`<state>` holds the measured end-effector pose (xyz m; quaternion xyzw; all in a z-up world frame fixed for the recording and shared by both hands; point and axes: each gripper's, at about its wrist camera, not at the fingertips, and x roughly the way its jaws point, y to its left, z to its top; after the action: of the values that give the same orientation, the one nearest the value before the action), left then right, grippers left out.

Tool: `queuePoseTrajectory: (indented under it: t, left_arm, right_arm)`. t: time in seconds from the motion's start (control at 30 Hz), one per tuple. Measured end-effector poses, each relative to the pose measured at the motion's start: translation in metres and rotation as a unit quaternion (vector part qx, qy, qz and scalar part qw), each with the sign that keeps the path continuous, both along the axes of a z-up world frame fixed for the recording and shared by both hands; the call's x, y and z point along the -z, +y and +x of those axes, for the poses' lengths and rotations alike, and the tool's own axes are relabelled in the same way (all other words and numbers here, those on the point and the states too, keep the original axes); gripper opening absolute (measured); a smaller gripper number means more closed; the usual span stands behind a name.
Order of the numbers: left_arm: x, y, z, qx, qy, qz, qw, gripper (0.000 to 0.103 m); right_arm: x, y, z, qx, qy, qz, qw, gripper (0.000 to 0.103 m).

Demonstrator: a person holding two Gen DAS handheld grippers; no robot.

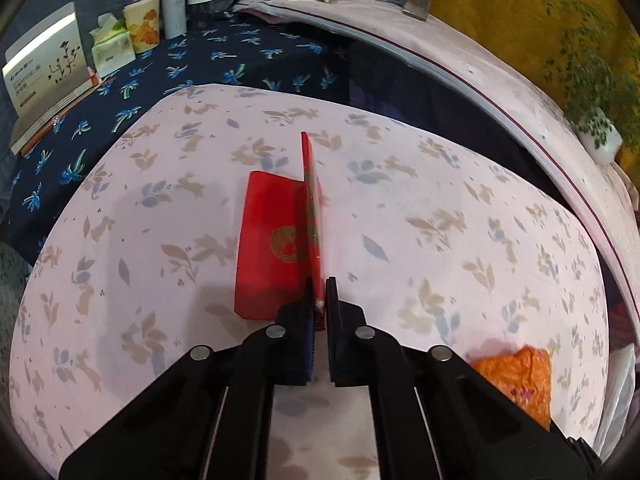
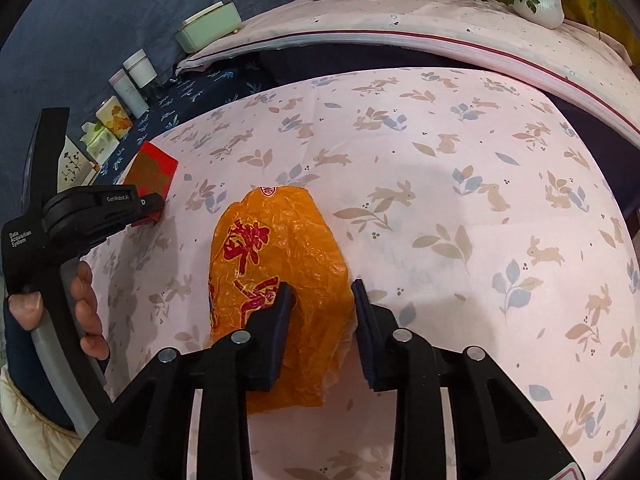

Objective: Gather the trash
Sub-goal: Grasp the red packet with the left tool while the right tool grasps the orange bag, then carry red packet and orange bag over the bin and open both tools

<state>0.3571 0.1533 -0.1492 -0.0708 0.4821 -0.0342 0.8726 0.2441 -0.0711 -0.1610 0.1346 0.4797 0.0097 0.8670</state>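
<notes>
Red card stands on edge between the fingers of the left claw [image 1: 319, 292]: the claw is nearly shut and pinches the near end of a thin red envelope [image 1: 311, 208], which runs away from the camera as an upright sliver. A second red packet [image 1: 269, 248], with a gold round emblem, lies flat on the bench [image 1: 460, 208] just left of the pinched one and touches it along its right side. The bench wears a pale pink cloth printed with rabbits and leaves.

In the right wrist view the right claw [image 2: 322, 292] is open about half way, its fingers straddling the near part of a crumpled orange plastic bag [image 2: 276, 264] with red characters. The left finger [image 2: 280, 312] rests against the bag's top; the right finger sits at the bag's right edge, and whether it touches cannot be told. The bag lies on the cloth near the front of the bench. The same bag shows at the lower right of the left wrist view.

At the far left stand a tissue pack [image 1: 112, 46], a patterned cup [image 1: 142, 24] and a white canister [image 1: 174, 4] on dark blue fabric.
</notes>
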Motion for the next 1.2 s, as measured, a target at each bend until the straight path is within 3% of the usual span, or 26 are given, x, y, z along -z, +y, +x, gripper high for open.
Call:
queuePoseTrajectory:
  t: [0.2,0.7,1.2]
  left_arm:
    - [-0.003,-0.02,-0.035,0.017,0.002,-0.005,0.9998,0.003]
    - [-0.004,-0.103,-0.15,0.084,0.023,-0.024,0.9959,0.003]
    - [-0.059,-0.185,-0.22,0.16,-0.018,-0.04,0.9861,0.002]
  right_arm:
    - [-0.004,-0.007,-0.021,0.001,0.001,0.003,1.0,0.008]
    - [-0.024,-0.063,-0.102,0.044,-0.014,0.006,0.999,0.005]
    - [-0.075,-0.144,-0.168,0.108,-0.08,0.01,0.991,0.004]
